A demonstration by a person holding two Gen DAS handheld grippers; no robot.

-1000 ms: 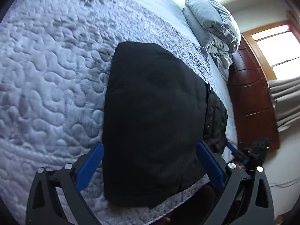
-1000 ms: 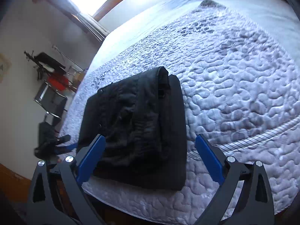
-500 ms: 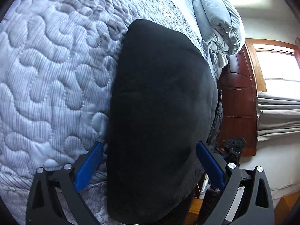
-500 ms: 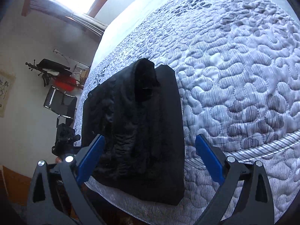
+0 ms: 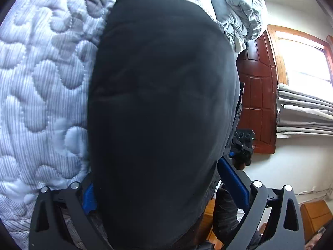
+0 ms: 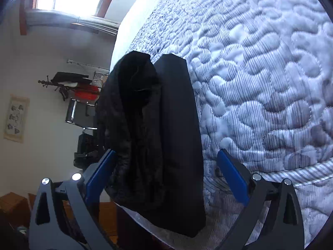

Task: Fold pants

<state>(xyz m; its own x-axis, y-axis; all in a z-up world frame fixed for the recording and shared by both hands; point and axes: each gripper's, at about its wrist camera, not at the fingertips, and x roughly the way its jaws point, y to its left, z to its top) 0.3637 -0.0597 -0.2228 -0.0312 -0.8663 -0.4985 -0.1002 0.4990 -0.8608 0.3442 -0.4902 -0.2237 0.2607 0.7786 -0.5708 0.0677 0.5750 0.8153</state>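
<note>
Quilted bed — bright window, wooden door.

The folded black pants fill most of the left wrist view, hiding most of the left gripper's left finger and the bed's near edge beneath them, while in the right wrist view the pants' folds merge into indistinct blackness.

Black pants, folded into a thick rectangle, lie on the quilt's edge.
</note>
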